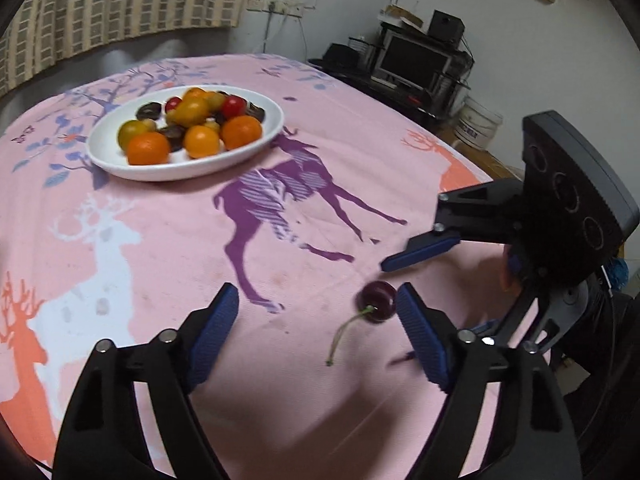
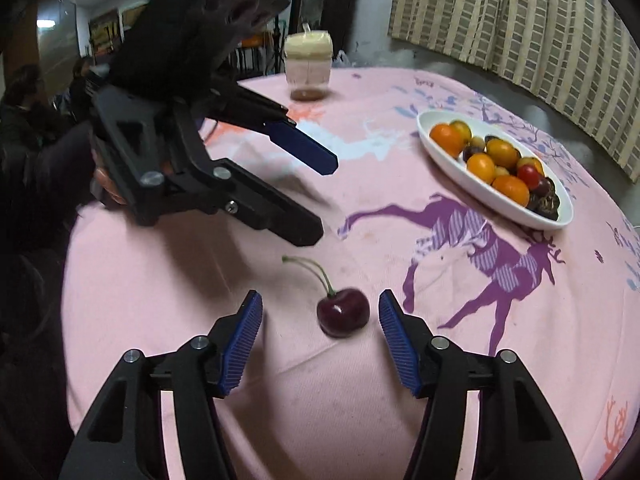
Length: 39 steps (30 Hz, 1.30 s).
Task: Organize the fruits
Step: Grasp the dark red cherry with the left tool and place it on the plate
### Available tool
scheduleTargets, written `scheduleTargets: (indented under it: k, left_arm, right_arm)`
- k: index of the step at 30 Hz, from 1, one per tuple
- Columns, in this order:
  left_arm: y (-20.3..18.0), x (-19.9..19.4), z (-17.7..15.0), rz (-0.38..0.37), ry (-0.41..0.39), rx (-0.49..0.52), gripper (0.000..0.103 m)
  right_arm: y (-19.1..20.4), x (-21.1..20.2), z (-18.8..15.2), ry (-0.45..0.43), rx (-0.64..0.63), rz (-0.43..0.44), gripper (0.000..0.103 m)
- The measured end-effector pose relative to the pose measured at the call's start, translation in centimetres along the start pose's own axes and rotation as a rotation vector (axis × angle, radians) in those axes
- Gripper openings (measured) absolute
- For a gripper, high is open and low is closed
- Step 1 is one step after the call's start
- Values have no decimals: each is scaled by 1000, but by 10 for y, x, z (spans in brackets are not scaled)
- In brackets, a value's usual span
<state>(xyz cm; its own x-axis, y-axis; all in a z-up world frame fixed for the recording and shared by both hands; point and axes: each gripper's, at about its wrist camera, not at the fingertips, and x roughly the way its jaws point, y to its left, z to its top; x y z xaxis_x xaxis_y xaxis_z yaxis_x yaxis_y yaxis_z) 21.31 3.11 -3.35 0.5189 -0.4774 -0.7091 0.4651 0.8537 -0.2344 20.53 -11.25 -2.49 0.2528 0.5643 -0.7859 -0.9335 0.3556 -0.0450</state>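
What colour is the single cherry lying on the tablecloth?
Dark red, almost purple, with a green stem; the cherry shows best in the right wrist view.

Cherry (image 2: 343,312) on table btwn right claw (image 2: 320,338) fingers, plate (image 2: 440,156) behind

Left claw (image 1: 316,322): jaws spread apart, pads clear of any contact, pointing steeply downward. Right claw (image 2: 320,320): jaws parted, pads not touching anything, also angled downward. Both claws converge, tips near each other, each hand-held.
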Motion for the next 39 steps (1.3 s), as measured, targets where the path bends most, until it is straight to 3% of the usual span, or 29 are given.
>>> scheduleTargets:
  k: [4,9,13,19,34,39]
  left_arm:
    - [-15,15,2,-27,41,24,55]
    - [-33,29,0,-35,85,69,53]
    - [-35,37,2,-42,112,44,52]
    - [-30,48,4,-115,163,-23,34]
    - [-19,44,5,-184,168,-125,29]
    - [-8,30,27,-182,144,-137,29]
  right_arm:
    - [-2,5,-2,21,19,-11,47]
    - [-5,7,-4,28,28,-17,45]
    - [-3,11,-5,40,17,-23,43]
    - [-1,13,-6,53,3,-48,41]
    - [9,4,-6,-2,-70,-119,34]
    - [1,-4,12,-56,-91,-155,33]
